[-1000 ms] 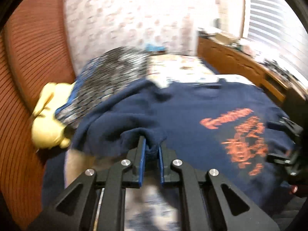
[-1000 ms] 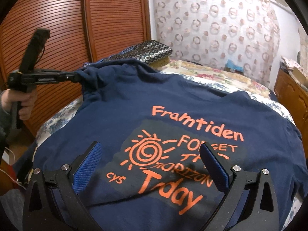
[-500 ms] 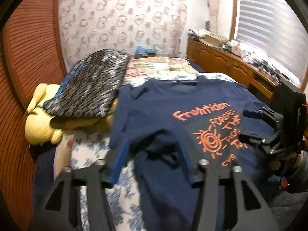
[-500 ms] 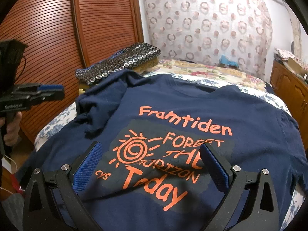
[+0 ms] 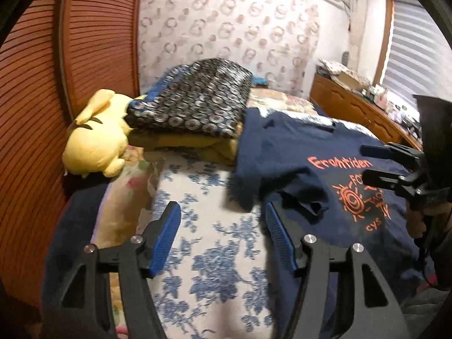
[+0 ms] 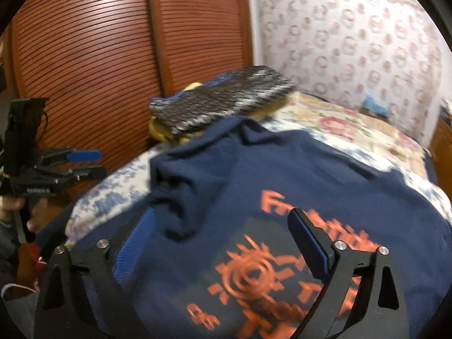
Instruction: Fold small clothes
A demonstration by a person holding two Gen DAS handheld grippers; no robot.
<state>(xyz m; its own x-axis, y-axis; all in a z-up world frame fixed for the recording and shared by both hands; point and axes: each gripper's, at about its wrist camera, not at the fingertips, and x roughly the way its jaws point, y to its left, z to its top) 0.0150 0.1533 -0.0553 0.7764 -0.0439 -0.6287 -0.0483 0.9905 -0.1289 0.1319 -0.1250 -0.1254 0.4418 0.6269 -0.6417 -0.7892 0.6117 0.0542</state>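
Left wrist: left claw (image 5: 223, 237) spread over bedsheet (image 5: 214, 254) (navy shirt (image 5: 316, 152) beside).

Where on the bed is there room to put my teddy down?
The bare patch is the blue-flowered sheet, between the shirt and the bed's left edge, just below the open left gripper. Farther back it is crowded: a yellow plush and a stack of folded cloth. The shirt covers the middle under the open right gripper.
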